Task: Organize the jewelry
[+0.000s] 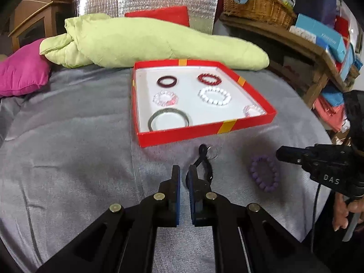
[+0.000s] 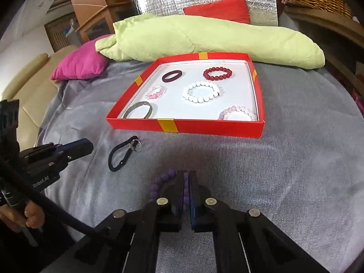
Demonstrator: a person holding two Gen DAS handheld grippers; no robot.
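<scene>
Left wrist: left gripper [image 1: 184, 170] fingers together, empty, over black cord bracelet [image 1: 202, 166] on grey bedspread [image 1: 79, 159].

Right wrist: right gripper [image 2: 186, 177] fingers clamped on purple bead bracelet [image 2: 159, 182]. Step: pickup. Next, likely carry into red box [image 2: 216, 127].

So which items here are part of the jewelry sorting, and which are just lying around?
Part of the job:
red box
purple bead bracelet, clamped in the right gripper
black cord bracelet
white bead bracelet
red bead bracelet

Lying about:
green quilt
pink cushion
wicker basket
</scene>
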